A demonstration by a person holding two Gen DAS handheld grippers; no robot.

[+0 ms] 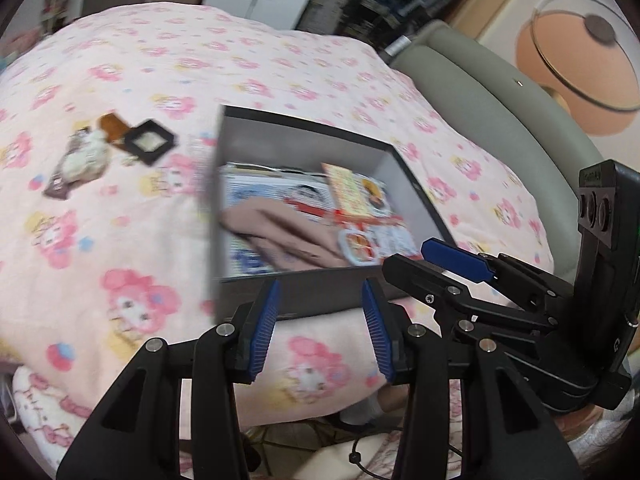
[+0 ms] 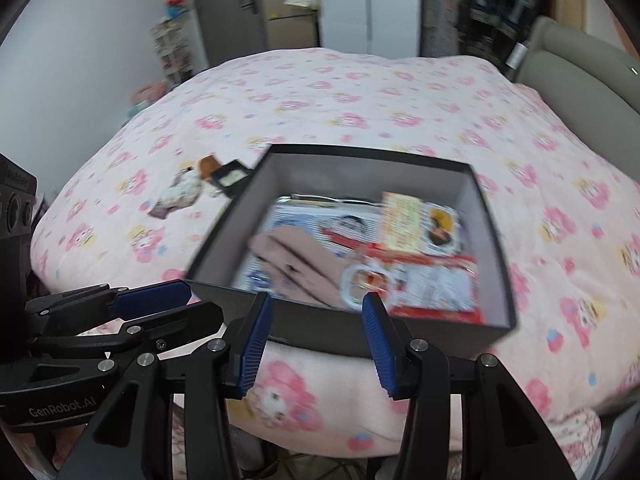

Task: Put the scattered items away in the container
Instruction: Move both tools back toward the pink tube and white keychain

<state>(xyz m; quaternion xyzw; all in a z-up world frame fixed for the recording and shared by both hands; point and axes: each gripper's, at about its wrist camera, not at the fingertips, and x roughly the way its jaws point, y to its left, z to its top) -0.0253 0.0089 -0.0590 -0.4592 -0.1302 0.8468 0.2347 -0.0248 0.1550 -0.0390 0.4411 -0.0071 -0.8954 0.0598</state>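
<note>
One pink floral blanket carries your dark box, already holding magazines. Three loose items lie beside its left wall. Your left gripper and right gripper hover released, empty, at its near rim.

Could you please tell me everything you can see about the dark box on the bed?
The box is open-topped, rectangular, seemingly cardboard, dark outside and grey inside. It sits upright on the pink patterned blanket, near the bed's front edge. Inside lie printed packets and a beige cloth. Neither gripper appears to touch it, though blur hides detail.
</note>
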